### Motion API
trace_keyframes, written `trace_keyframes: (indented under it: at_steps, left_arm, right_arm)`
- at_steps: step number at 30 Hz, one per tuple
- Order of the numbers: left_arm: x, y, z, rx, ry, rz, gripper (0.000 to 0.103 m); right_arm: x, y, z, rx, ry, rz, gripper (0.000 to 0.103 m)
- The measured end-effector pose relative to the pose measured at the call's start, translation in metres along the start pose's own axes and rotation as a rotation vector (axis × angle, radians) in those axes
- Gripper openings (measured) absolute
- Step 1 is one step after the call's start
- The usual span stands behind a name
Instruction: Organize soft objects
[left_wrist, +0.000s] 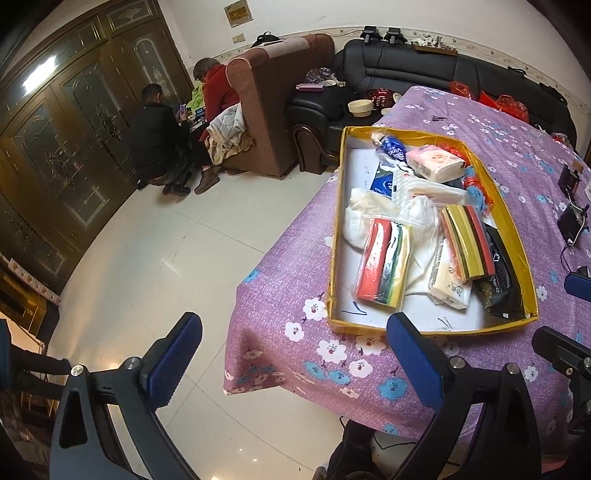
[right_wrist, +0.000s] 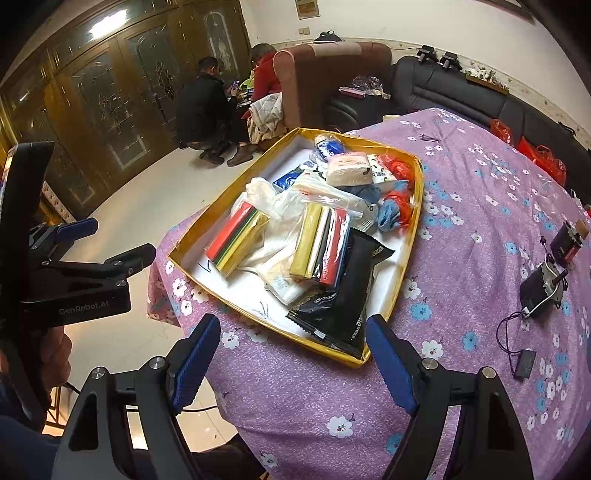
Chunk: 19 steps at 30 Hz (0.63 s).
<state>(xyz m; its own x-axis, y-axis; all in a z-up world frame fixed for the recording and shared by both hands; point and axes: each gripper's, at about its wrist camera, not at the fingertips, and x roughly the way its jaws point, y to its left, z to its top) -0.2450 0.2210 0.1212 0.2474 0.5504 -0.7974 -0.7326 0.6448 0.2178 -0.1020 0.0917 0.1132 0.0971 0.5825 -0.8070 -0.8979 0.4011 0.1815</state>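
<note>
I have both tools over the near edge of the table, and neither holds anything. My left gripper (left_wrist: 295, 365) has its jaws spread wide at the bottom of the left wrist view, one blue pad over bare floor tiles and the other just at the near rim of the yellow tray (left_wrist: 531, 291); nothing sits between them. My right gripper (right_wrist: 295, 369) is likewise spread wide at the bottom of its own view, its right-hand pad just beside the tray's near corner, with only the purple flowered tablecloth (right_wrist: 461, 258) between the fingers. The tray fills the middle of both views and carries the soft things in a loose heap: a black foil bag (right_wrist: 347, 288) lies nearest my right gripper, reaching to the near corner; a pack of coloured sponges (right_wrist: 236, 240) lies toward the left; a second striped pack (right_wrist: 321, 243) rests in the centre over clear plastic bags (right_wrist: 280, 206); a pink tissue pack (right_wrist: 349, 170) sits on top of the pile at the far end, with a blue wrapped pack (right_wrist: 330, 146) behind it. At the right edge of the right wrist view, well apart from the tray, two small black motors (right_wrist: 543, 288) with thin wires lie on the cloth. In the upper left, two people (right_wrist: 229, 103) crouch by a brown armchair (right_wrist: 332, 77).
</note>
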Motion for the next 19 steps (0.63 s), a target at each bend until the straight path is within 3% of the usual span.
trace_keyframes:
  at_steps: [19]
  left_arm:
    - [0.0, 0.029, -0.002, -0.097, 0.007, 0.02, 0.1]
  right_arm:
    - [0.001, 0.002, 0.0, 0.004, 0.0, -0.002, 0.085]
